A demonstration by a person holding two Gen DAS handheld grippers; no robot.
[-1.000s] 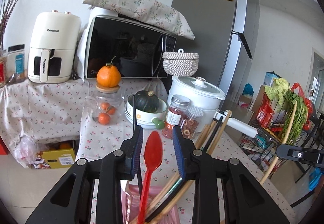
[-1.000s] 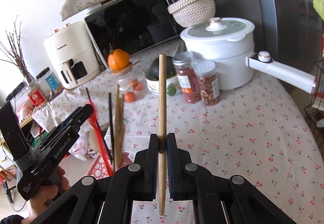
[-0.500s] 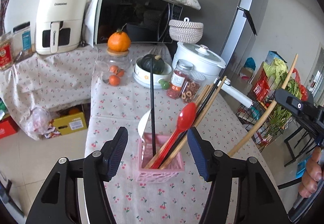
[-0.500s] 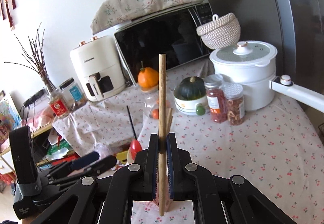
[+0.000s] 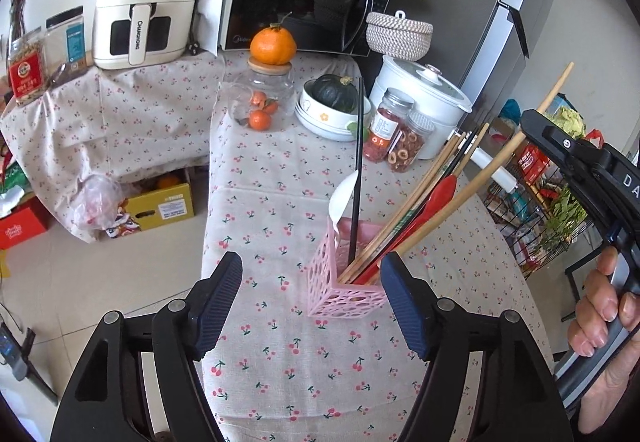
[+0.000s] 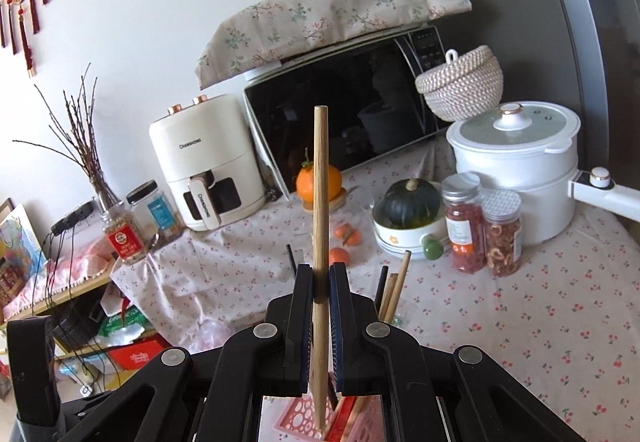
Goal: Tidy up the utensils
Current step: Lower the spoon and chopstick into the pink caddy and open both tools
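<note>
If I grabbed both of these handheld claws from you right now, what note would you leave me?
Left claw: open, empty, hanging just in front of the pink holder on the cherry tablecloth.
Right claw: shut on a wooden chopstick, its lower tip right over the holder's mouth, possibly just inside.
Done: the red spoon, white spoon, black chopstick and a bundle of wooden chopsticks are in the holder.
Left: lower the held chopstick in, open the right claw, pull back. I see no other loose utensils on the table.
</note>
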